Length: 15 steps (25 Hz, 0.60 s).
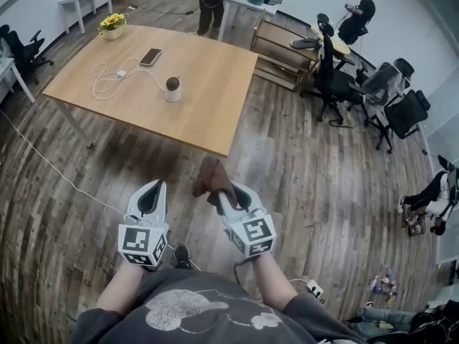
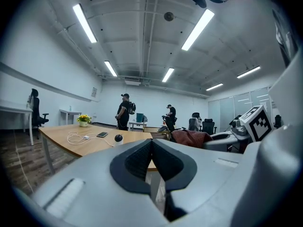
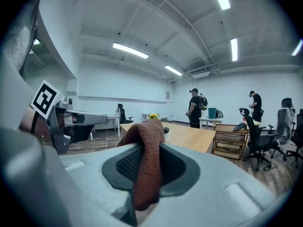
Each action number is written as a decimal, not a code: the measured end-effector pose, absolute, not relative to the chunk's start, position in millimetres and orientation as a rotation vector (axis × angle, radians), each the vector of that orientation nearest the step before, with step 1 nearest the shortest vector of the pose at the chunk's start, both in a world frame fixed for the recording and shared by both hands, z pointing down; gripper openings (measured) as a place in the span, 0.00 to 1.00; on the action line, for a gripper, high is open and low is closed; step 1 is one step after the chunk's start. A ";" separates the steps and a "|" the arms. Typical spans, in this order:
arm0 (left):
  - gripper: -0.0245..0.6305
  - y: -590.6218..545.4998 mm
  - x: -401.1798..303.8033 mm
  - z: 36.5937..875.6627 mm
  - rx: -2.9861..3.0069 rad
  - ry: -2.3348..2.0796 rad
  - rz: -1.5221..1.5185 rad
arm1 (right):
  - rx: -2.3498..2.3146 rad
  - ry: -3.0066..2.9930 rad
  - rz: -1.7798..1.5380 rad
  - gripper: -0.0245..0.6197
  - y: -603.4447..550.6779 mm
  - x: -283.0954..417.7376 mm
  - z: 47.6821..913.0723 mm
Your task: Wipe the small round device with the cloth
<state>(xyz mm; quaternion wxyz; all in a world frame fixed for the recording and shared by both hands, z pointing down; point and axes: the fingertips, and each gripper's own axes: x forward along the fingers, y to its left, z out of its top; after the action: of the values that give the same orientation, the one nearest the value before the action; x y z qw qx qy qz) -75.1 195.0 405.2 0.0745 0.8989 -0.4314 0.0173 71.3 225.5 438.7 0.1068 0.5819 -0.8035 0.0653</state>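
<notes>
The brown cloth [image 3: 146, 148] is being squeezed tight between the jaws of the right gripper [image 1: 224, 194], and a soft bunch of it is being pushed out past the tips. The jaws of the left gripper [image 2: 152, 149] are being pressed together with nothing between them. Both grippers are being held side by side over the wooden floor [image 1: 315, 185], a little way out from the near edge of the surface [image 1: 208, 110]. Nothing on the surface is being touched.

The small round device [image 1: 173, 88] is being shown near the middle of the surface, well apart from the cloth. It is white below and dark on top. A white cord [image 1: 107, 81] is being seen running from it toward the left edge. A phone [image 1: 150, 56] is lying closer to the far edge, and a pot of yellow flowers [image 1: 112, 24] is sitting at the far left corner.

As a guess, only the first part of the job is being taken care of: the cloth is being gripped, ready for use. No wiping is being done yet. The cloth is yet to be carried to the device and rubbed over it. The empty left gripper may be needed to steady the device so it is not knocked over.
</notes>
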 end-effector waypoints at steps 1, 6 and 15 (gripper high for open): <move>0.07 184.8 -75.2 406.5 2.693 -1.287 0.046 | 1.723 -2.359 0.202 0.15 215.4 71.6 440.7; 0.07 145.9 -71.2 412.0 2.698 -1.245 0.065 | 1.747 -2.340 0.236 0.15 179.8 71.1 445.1; 0.07 85.7 -48.9 426.4 2.637 -1.255 0.087 | 1.715 -2.341 0.314 0.15 111.4 96.6 460.6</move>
<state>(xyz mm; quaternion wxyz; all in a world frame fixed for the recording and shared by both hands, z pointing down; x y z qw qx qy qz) -48.9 85.7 426.4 0.1097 0.8970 -0.4271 0.0295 96.6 111.4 460.6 0.1114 0.5838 -0.7970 0.1070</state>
